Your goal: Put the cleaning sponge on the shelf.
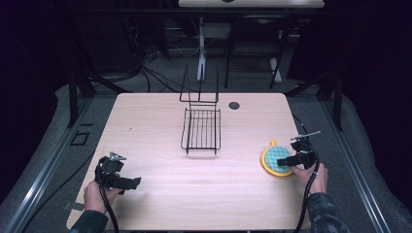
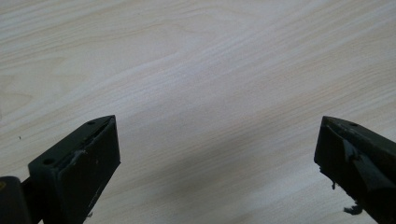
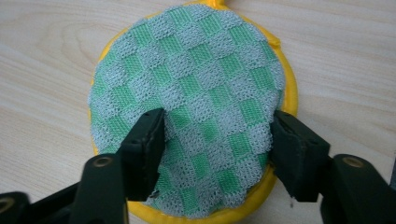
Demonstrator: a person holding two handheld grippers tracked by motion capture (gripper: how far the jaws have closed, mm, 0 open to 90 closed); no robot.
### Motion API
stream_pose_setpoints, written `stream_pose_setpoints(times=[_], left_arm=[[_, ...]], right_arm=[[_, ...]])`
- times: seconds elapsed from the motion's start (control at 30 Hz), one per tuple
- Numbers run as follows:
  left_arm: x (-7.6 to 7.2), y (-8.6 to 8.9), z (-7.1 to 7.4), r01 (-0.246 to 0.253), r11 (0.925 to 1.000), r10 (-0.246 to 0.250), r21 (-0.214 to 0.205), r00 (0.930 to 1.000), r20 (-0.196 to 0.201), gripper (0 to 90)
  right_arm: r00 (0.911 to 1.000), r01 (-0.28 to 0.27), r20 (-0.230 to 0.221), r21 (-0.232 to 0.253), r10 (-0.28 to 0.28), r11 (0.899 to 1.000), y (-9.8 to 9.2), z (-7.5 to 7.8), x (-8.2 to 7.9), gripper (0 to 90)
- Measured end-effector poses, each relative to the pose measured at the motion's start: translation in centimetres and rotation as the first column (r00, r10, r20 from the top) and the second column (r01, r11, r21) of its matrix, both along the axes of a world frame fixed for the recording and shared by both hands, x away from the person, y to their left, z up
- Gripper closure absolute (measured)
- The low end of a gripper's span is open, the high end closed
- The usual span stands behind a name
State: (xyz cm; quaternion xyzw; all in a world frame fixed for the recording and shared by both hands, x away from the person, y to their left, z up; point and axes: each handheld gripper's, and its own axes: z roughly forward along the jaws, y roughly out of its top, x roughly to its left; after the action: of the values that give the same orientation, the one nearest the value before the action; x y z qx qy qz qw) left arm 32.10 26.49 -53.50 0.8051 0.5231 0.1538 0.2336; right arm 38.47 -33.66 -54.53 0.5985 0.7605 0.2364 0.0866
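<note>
Right now the right gripper [image 3: 217, 140] is down on the round green-checked pad [image 3: 196, 98] near the table's [image 1: 160, 194] right edge, jaws spread partly, one pressing on the mesh, the other at its rim; nothing is clamped yet. Closing from here could merely bunch the soft mesh, or pinch one layer and let the yellow rim slip free. The left gripper [image 2: 217, 154] hovers wide open and empty over bare wood, near left. The wire rack [image 1: 201, 130] stands at centre, well apart.
</note>
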Motion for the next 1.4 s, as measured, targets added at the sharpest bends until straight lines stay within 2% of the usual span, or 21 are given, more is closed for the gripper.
stream_pose_setpoints(times=[0.1, 0.27, 0.43, 0.53, 0.73, 0.8, 0.97, 1.03, 1.2, 1.4], left_arm=[[0.1, 0.0, -0.1, 0.006, 1.0000, -0.006, 0.006, 1.0000, 0.001, 0.4], [-0.1, -0.2, 0.0, 0.008, 0.9999, -0.008, 0.007, 1.0000, 0.006, 0.4], [0.0, -0.2, 0.0, 0.010, 0.9999, -0.010, 0.008, 0.9999, 0.006, 0.6], [0.0, -0.2, -0.1, 0.009, 0.9999, -0.009, 0.008, 0.9999, 0.008, 0.8], [0.0, -0.4, -0.2, 0.039, 0.9991, -0.039, 0.014, 0.9992, -0.008, 1.7], [0.0, -0.4, -0.2, 0.036, 0.9993, -0.036, 0.009, 0.9993, -0.002, 1.7], [0.0, -0.2, -0.2, 0.031, 0.9995, -0.031, -0.002, 0.9995, 0.003, 1.4], [0.0, -0.2, -0.2, 0.027, 0.9996, -0.027, -0.003, 0.9996, 0.004, 1.0], [0.0, -0.2, -0.1, 0.033, 0.9995, -0.033, 0.002, 0.9995, 0.005, 0.9], [0.0, 0.1, 0.0, 0.030, 0.9995, -0.030, -0.006, 0.9995, 0.014, 0.7]], right_arm=[[1.0000, 0.006, -0.005, 0.009, -0.006, 1.000, -0.1, 0.0, -0.1, 46.9], [0.9993, 0.037, 0.002, 0.053, -0.038, 0.998, -0.6, -0.1, -0.2, 57.4], [0.9993, 0.039, -0.001, 0.017, -0.039, 0.999, -0.3, 0.1, -0.3, 65.3], [0.9989, 0.046, 0.005, 0.011, -0.046, 0.999, -0.1, 0.1, -0.4, 69.3], [0.9983, 0.057, 0.013, -0.002, -0.057, 0.998, 0.0, 0.2, -0.5, 74.6], [0.9981, 0.057, 0.025, -0.020, -0.057, 0.998, 0.3, 0.3, -0.5, 76.7], [0.9979, 0.046, 0.047, -0.031, -0.044, 0.998, 0.8, 0.7, -0.8, 81.7], [0.9964, 0.040, 0.075, -0.027, -0.038, 0.999, 0.9, 1.1, -0.9, 87.2], [0.9964, 0.033, 0.079, -0.029, -0.030, 0.999, 1.2, 1.3, -1.0, 87.6], [0.9922, 0.028, 0.121, -0.008, -0.027, 1.000, 1.4, 2.4, -1.5, 87.9]])
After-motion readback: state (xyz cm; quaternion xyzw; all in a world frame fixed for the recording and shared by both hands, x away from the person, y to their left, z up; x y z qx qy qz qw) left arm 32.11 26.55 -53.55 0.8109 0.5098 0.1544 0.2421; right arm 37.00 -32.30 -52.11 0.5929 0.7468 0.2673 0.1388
